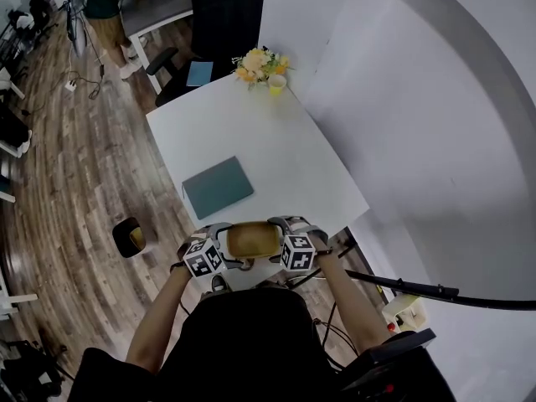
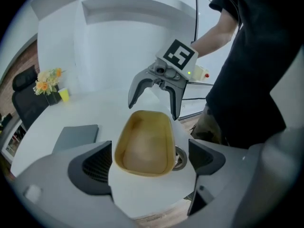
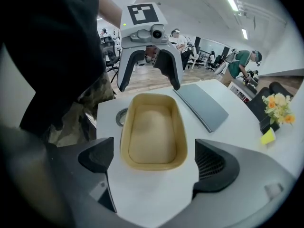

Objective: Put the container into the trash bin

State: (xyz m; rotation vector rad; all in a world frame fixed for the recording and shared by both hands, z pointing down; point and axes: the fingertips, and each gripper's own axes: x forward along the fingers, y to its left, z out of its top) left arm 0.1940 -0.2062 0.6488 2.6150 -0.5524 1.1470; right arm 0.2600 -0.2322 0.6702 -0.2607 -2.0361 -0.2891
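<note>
A tan, shallow, rectangular container (image 1: pixel 253 239) lies empty at the near edge of the white table (image 1: pixel 276 153), next to a round cable grommet (image 3: pixel 120 118). My left gripper (image 1: pixel 223 243) and right gripper (image 1: pixel 285 239) face each other across it, one at each short end. In the left gripper view the container (image 2: pixel 145 144) sits between my open left gripper (image 2: pixel 149 161) jaws, with the right gripper (image 2: pixel 153 106) open beyond it. The right gripper view shows the container (image 3: pixel 153 132) ahead of the open right gripper (image 3: pixel 154 161), untouched by the pads. A dark trash bin (image 1: pixel 128 237) stands on the floor to the left.
A teal notebook (image 1: pixel 218 187) lies mid-table. Flowers (image 1: pixel 258 64) and a yellow cup (image 1: pixel 276 84) sit at the far end by the white wall. A black chair (image 1: pixel 172 65) stands beyond the table. A black cable (image 1: pixel 402 288) runs along the right.
</note>
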